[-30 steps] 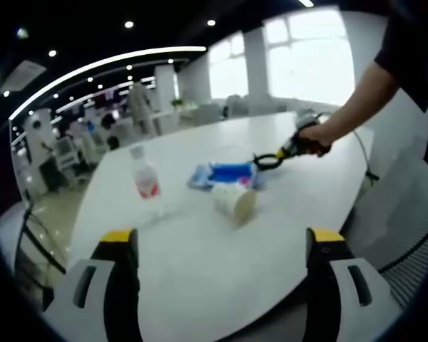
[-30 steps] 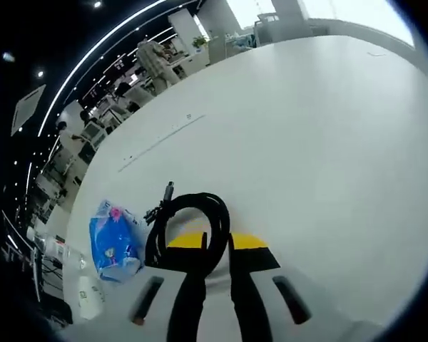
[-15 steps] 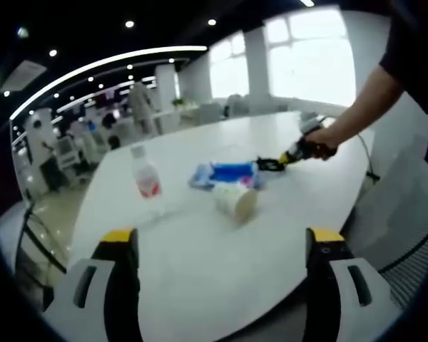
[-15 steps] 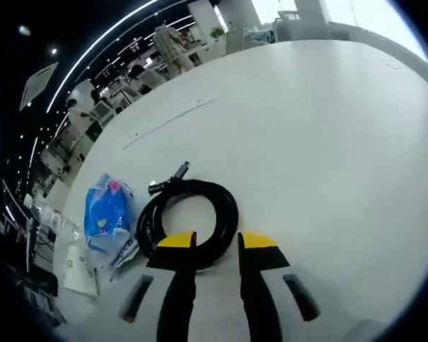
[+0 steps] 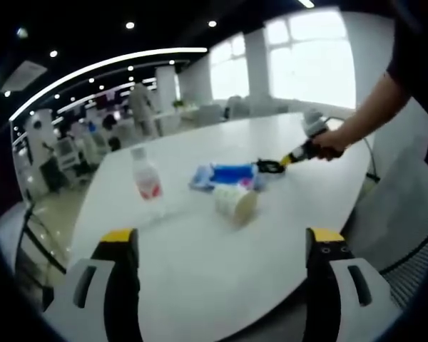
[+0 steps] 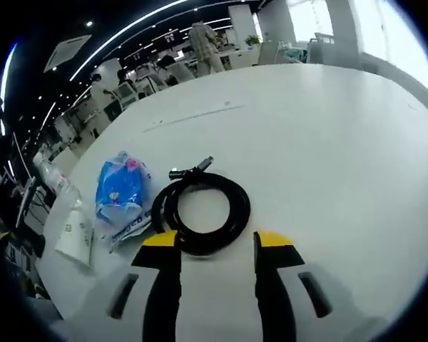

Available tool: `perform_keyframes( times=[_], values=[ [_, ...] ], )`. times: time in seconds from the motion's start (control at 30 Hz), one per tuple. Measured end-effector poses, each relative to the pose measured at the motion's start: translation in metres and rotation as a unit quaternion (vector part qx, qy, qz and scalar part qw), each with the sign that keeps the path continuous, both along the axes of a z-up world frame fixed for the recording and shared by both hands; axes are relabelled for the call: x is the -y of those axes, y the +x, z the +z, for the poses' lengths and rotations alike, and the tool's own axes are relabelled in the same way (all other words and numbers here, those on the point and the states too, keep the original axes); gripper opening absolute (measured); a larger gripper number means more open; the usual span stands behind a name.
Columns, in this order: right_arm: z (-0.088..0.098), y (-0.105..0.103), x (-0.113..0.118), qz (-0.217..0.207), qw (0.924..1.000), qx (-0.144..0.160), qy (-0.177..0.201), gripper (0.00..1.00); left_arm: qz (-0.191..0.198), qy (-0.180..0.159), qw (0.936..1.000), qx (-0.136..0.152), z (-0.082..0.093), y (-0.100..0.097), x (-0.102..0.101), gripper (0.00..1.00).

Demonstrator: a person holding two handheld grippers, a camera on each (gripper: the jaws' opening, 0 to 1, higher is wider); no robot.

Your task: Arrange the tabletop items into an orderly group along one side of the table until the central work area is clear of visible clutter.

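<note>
On the white bench (image 5: pixel 200 263) lay a blue bag (image 6: pixel 118 189), a coiled black cable (image 6: pixel 203 210) just beside it, a tipped cup (image 5: pixel 235 201) and an upright bottle (image 5: pixel 146 179). Right hand-held gripper (image 6: pixel 215 241) stood open at the cable's near edge; left hand-held gripper (image 5: pixel 221 246) gaped wide, empty.

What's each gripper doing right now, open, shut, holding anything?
Left gripper: open, holding nothing.
Right gripper: open, the coiled black cable lying on the table just ahead of its tips.

Dark short sleeve (image 5: pixel 414 50) — yellow-tipped, grey-bodied hand-held gripper (image 6: pixel 217 246).
</note>
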State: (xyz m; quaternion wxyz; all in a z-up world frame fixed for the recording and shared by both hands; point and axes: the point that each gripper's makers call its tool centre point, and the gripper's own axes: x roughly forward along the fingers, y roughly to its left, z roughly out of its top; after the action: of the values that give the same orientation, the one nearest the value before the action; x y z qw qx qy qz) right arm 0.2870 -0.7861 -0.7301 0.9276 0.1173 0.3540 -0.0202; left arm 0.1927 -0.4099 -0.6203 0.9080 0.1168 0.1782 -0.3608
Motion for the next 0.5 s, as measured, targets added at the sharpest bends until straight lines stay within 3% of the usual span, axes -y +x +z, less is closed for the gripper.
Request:
perform_keyframes(
  times=[0.5],
  values=[
    [0.01, 0.001, -0.018, 0.084, 0.9943, 0.042, -0.052, 0.54, 0.003, -0.004, 1.0, 0.005, 0.001, 0.001, -0.002, 0.94]
  ],
)
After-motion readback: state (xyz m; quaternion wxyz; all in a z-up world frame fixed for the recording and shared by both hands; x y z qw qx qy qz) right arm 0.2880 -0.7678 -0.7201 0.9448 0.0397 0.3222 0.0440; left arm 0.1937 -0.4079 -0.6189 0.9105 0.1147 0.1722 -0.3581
